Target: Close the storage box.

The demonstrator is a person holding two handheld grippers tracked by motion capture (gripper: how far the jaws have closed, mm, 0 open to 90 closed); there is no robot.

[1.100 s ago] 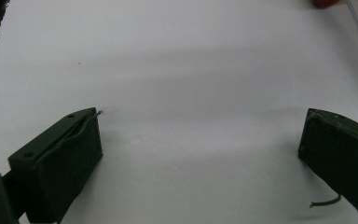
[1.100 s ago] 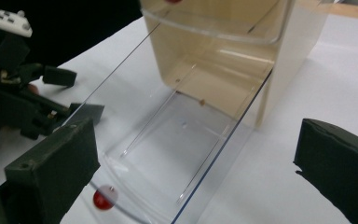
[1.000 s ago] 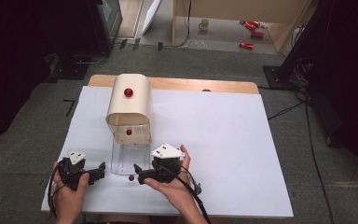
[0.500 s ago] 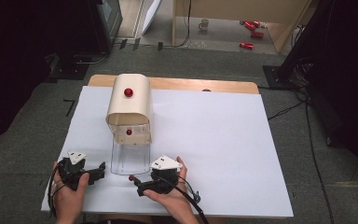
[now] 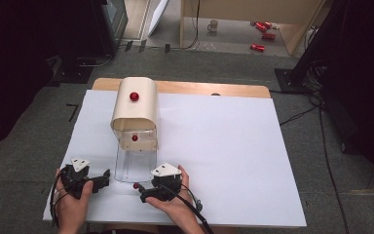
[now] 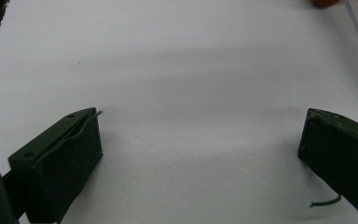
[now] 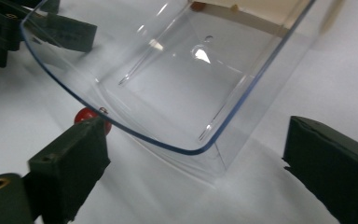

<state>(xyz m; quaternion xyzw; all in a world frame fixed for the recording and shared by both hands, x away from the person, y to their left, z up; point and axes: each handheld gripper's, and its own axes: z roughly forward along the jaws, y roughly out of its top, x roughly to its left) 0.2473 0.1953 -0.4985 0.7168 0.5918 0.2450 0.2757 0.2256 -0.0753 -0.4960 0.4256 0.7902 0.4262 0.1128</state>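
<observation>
A small red knob (image 5: 136,185) sits on the front lip of a clear plastic drawer (image 5: 135,165) that lies pulled out from a rounded wooden box (image 5: 135,111) on the white counter (image 5: 233,146), the drawer's long axis running from the box toward the person. The knob lies just beside the tip of the right gripper (image 5: 145,194), a little ahead of it and toward the left gripper's side; in the right gripper view it (image 7: 87,115) appears to touch the inner corner of the near jaw, while the far jaw stands well clear of the drawer's corner. That gripper's jaws have just been closing but are not clamped on anything (the knob lies at one jaw's corner, nothing pressed). The left gripper (image 5: 104,176), released with jaws wide over bare counter (image 6: 191,93), rests just left of the drawer's front and is second nearest. The right hand (image 5: 173,204) looks placed to take the knob.
</observation>
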